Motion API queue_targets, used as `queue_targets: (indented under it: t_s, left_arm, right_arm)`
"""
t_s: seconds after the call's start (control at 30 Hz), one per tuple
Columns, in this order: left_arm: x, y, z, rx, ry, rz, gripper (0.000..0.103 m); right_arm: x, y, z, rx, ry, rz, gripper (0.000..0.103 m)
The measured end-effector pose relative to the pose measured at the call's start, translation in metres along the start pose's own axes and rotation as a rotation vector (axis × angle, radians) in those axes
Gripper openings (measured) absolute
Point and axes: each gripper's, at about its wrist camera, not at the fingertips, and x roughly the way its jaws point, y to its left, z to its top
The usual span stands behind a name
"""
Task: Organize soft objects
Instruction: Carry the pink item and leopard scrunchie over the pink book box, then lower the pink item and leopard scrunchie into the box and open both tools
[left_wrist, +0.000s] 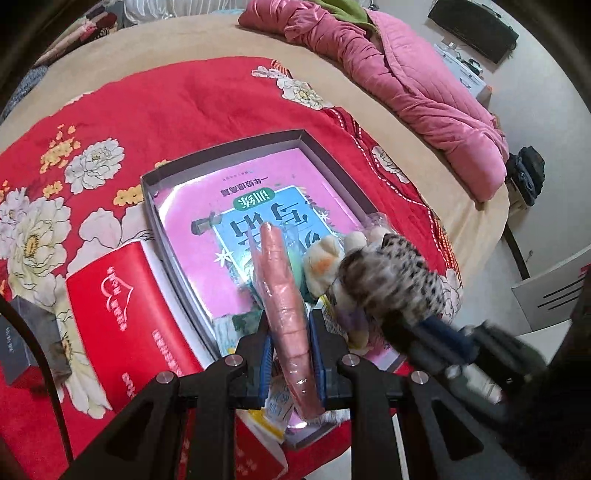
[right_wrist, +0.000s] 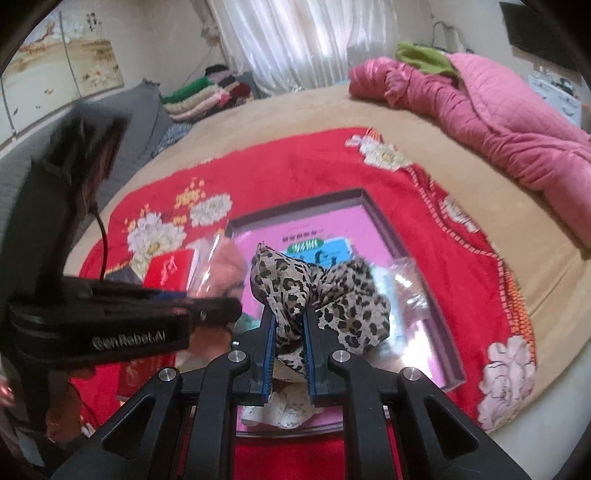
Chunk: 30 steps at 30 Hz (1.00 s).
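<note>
My left gripper (left_wrist: 290, 325) is shut on a long pink soft object wrapped in clear plastic (left_wrist: 282, 291), held above the shallow grey box (left_wrist: 177, 168). My right gripper (right_wrist: 289, 317) is shut on a leopard-print cloth (right_wrist: 295, 284), also above the box (right_wrist: 376, 210). In the left wrist view the right gripper (left_wrist: 402, 317) comes in from the right with the leopard cloth (left_wrist: 391, 273). In the right wrist view the left gripper (right_wrist: 218, 308) comes in from the left with the pink object (right_wrist: 221, 269). A small plush toy (left_wrist: 321, 266) lies in the box on a pink book (left_wrist: 266, 173).
The box sits on a red flowered blanket (left_wrist: 184, 99) on a beige bed (left_wrist: 406, 122). A red booklet (left_wrist: 125, 306) lies left of the box. A pink quilt (left_wrist: 399, 70) is bunched at the back right. A clear plastic wrapper (right_wrist: 410, 284) lies in the box.
</note>
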Motion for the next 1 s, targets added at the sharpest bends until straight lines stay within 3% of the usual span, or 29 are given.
queue_targets:
  t_s: [0.1, 0.2, 0.27, 0.3, 0.33, 0.4, 0.53, 0.6, 0.7, 1.0]
  left_arm:
    - [0.005, 0.005, 0.007, -0.023, 0.01, -0.018, 0.019]
    - [0.012, 0.009, 0.013, -0.04, 0.029, -0.045, 0.019]
    - [0.017, 0.009, 0.016, -0.044, 0.041, -0.058, 0.019]
    - [0.019, 0.008, 0.017, -0.04, 0.05, -0.064, 0.019]
    - [0.021, 0.007, 0.018, -0.036, 0.054, -0.064, 0.019]
    - [0.024, 0.005, 0.02, -0.038, 0.061, -0.075, 0.02]
    - [0.03, 0.005, 0.021, -0.046, 0.077, -0.079, 0.023]
    - [0.031, 0.006, 0.021, -0.051, 0.082, -0.073, 0.034]
    - [0.032, 0.008, 0.02, -0.055, 0.088, -0.063, 0.041]
    - [0.02, 0.012, 0.013, -0.056, 0.08, -0.079, 0.051]
  right_arm:
    - [0.014, -0.007, -0.005, 0.039, 0.03, 0.04, 0.018]
    - [0.019, -0.012, -0.01, 0.074, 0.042, 0.073, 0.035]
    - [0.013, -0.011, -0.01, 0.073, 0.021, 0.088, 0.036]
    - [0.01, -0.011, -0.009, 0.069, 0.012, 0.084, 0.04]
    - [0.005, -0.01, -0.007, 0.063, 0.001, 0.071, 0.052]
    - [-0.005, -0.009, -0.004, 0.045, -0.011, 0.037, 0.06]
    - [-0.024, -0.009, -0.001, 0.018, -0.04, -0.002, 0.06]
    - [-0.032, -0.01, 0.0, 0.017, -0.048, -0.01, 0.06]
    - [-0.035, -0.01, 0.002, 0.014, -0.046, -0.02, 0.061]
    - [-0.046, 0.002, -0.003, -0.054, -0.045, -0.143, 0.074]
